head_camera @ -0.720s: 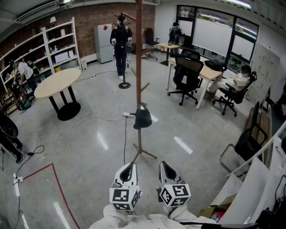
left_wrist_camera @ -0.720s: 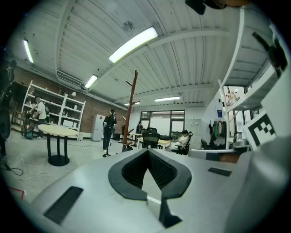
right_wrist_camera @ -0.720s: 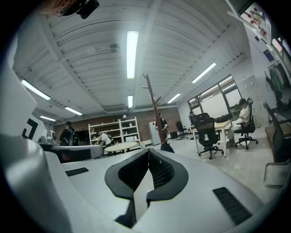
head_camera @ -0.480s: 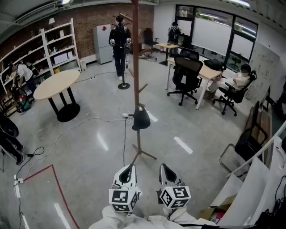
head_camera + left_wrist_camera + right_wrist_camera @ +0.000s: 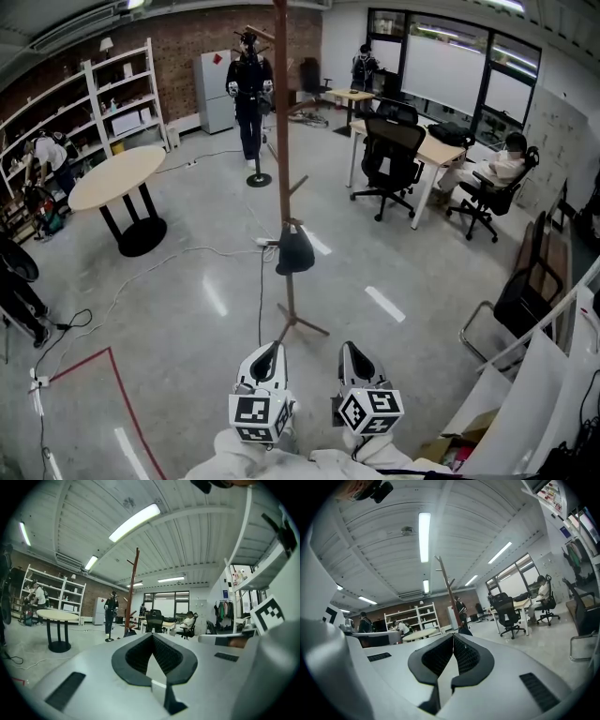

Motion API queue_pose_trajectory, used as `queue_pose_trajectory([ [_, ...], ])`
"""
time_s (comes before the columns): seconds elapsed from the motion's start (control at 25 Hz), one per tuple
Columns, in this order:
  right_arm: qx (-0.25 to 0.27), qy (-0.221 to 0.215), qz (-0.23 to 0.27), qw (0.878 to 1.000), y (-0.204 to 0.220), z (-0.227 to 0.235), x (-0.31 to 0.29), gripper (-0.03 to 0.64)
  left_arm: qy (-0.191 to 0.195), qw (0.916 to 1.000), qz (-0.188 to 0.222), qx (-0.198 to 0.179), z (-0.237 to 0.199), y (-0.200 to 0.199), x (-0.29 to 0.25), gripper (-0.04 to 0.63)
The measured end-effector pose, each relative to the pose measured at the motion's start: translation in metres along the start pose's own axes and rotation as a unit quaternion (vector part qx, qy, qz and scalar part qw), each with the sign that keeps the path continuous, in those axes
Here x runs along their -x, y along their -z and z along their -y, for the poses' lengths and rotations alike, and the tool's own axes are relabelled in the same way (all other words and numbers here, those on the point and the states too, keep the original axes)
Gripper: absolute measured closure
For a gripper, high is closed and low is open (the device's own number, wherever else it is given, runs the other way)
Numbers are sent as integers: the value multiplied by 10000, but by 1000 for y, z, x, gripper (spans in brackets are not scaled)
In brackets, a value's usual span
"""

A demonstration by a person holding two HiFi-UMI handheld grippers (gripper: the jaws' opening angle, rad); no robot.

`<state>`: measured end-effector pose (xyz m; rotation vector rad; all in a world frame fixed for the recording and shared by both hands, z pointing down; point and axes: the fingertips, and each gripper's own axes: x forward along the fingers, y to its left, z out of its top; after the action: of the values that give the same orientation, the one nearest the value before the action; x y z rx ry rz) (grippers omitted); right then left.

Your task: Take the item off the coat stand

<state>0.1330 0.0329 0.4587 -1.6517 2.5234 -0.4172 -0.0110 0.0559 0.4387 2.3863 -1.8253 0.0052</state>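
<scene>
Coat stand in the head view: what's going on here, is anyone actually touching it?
A person holds the left gripper and the right gripper low in front, both level, shut and empty. The wooden coat stand is ahead, apart from them, with a dark item, seemingly a cap, hanging on a low peg. Nothing has been grasped yet.

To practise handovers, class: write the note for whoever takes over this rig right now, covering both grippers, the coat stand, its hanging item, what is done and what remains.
Left gripper: fingers together, empty, level, short of the stand.
Right gripper: likewise shut and empty.
Coat stand: upright ahead; the dark item hangs low on it.
Done: nothing taken off yet.
To do: move closer, open a gripper, grip the item, lift it off the stand.
</scene>
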Motion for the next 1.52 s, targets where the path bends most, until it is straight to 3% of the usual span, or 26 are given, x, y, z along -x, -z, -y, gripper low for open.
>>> queue_pose_trajectory([
  [0.56, 87, -148, 11, 9999, -8, -11, -48, 606, -94, 9999, 15, 32, -30, -3, -35, 612],
  [1.52, 11, -39, -77, 10000, -12, -7, -164, 606, 182, 9998, -107, 71, -83, -13, -136, 612],
])
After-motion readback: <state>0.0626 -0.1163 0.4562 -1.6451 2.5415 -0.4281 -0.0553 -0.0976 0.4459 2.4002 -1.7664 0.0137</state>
